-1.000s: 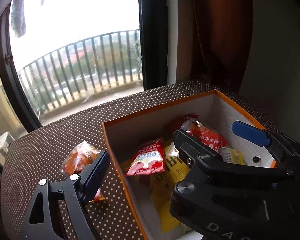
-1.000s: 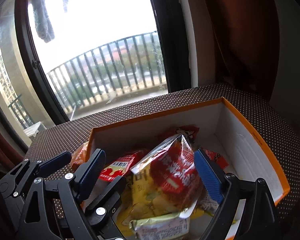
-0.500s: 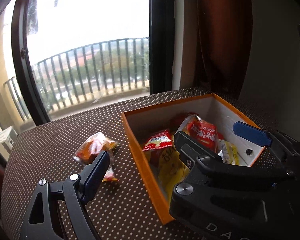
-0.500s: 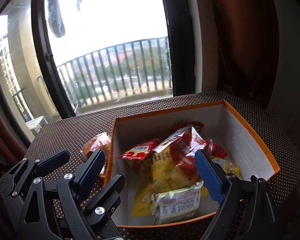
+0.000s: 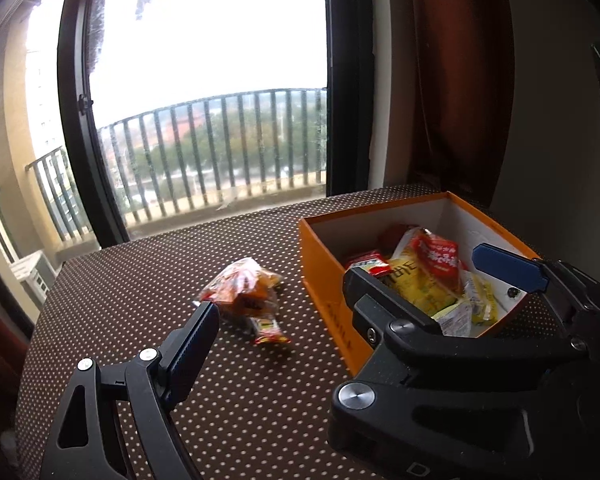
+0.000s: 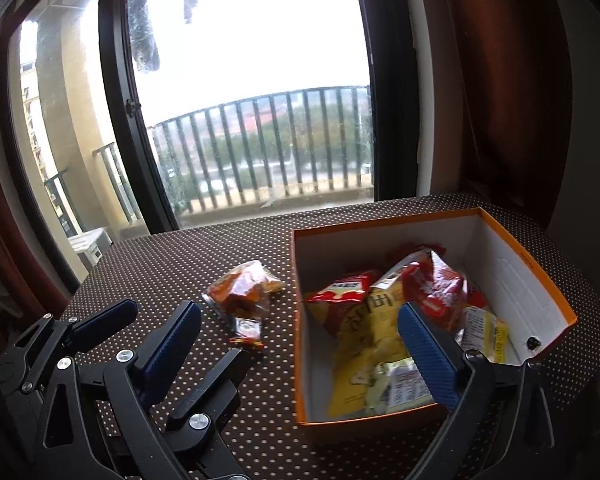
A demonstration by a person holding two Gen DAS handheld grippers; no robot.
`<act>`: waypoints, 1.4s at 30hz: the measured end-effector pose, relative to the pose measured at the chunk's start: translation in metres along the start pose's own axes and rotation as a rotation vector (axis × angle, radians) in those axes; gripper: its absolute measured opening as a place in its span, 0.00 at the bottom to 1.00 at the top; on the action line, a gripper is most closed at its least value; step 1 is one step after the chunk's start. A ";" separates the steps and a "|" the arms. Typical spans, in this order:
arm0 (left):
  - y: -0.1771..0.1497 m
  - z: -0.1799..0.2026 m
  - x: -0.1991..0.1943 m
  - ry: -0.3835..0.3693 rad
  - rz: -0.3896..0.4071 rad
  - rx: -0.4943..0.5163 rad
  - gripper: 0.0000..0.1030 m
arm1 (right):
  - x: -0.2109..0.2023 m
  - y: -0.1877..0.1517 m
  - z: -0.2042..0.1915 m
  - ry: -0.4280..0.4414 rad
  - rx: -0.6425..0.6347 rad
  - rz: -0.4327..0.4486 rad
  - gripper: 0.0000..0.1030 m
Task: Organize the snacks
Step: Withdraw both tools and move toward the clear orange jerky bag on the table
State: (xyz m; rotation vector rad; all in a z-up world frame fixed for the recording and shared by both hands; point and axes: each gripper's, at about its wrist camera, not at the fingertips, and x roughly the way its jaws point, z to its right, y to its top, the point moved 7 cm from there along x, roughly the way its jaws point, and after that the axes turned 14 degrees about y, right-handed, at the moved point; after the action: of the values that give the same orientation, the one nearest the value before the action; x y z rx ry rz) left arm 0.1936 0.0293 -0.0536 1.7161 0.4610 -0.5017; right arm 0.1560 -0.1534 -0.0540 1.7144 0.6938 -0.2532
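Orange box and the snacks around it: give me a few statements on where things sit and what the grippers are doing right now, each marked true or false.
1. The orange box holds several snack packets. True.
2. The right gripper is clamped on the red packet. False: its fingers are spread wide and hold nothing; the packet lies in the box.
3. An orange snack bag lies on the dotted tablecloth, outside the box. True.
4. The left gripper is shut on that orange bag. False: it is open and apart from the bag.
5. The box has a lid on. False: it is open-topped.
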 end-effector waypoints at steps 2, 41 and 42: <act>-0.003 -0.007 0.002 0.008 -0.005 -0.006 0.85 | 0.005 -0.002 -0.008 0.006 -0.007 -0.005 0.99; -0.018 -0.090 0.137 0.059 -0.145 0.021 0.86 | 0.155 -0.008 -0.056 0.084 -0.008 -0.072 0.99; -0.018 -0.089 0.142 0.055 -0.144 0.026 0.87 | 0.158 -0.007 -0.056 0.072 -0.016 -0.069 0.97</act>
State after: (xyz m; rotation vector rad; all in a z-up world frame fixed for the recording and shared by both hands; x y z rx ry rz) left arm 0.3081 0.1251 -0.1313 1.7325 0.6236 -0.5674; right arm 0.2672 -0.0510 -0.1260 1.6928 0.8067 -0.2339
